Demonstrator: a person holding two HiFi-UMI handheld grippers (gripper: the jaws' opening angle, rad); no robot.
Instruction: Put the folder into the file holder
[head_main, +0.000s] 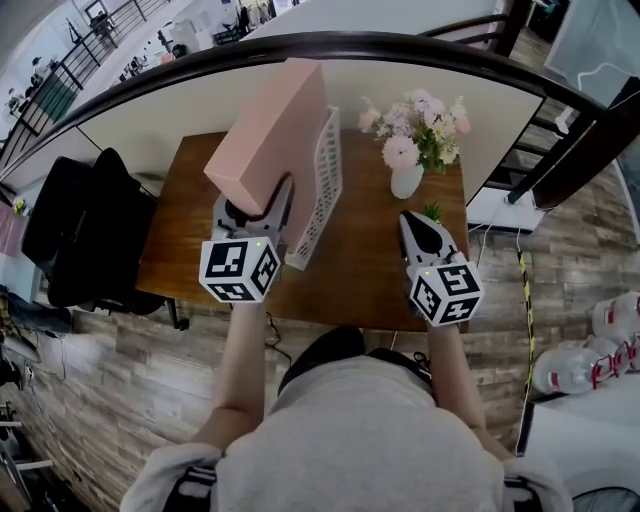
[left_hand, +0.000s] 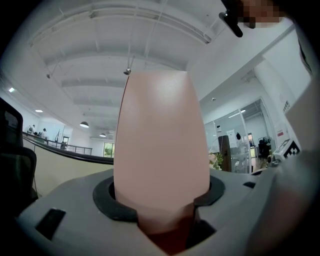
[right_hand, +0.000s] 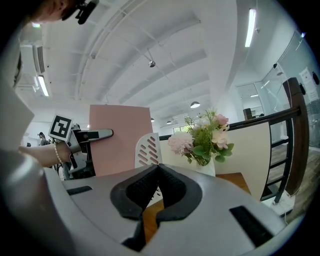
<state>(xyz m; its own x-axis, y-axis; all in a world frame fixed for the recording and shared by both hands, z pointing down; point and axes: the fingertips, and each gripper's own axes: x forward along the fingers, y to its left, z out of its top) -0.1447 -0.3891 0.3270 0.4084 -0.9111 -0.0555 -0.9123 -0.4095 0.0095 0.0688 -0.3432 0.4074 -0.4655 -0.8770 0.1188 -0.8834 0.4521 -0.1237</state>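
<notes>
Two grippers are in play. The left gripper (left_hand: 162, 200) is clamped on the bottom edge of a thick pink folder (head_main: 270, 130), which it holds up in the air, tilted, over the left half of the bench (head_main: 370, 270). The right gripper (right_hand: 156, 172) is clenched on nothing and hovers above the near right corner of the bench.

Just right of the folder, a white slotted file holder (head_main: 322, 190) stands upright toward the middle of the bench. From the head view the folder overlaps it, and I cannot tell whether they touch. The folder is not yet inside, so this looks like the carrying step. The next move likely calls for squaring the folder to the holder's opening and then lowering it in. The empty right gripper is free to steady the holder.

A white vase of pink flowers (head_main: 412, 140) stands near the far right corner, clear of that path. A black chair (head_main: 85, 230) sits beyond the left edge.
</notes>
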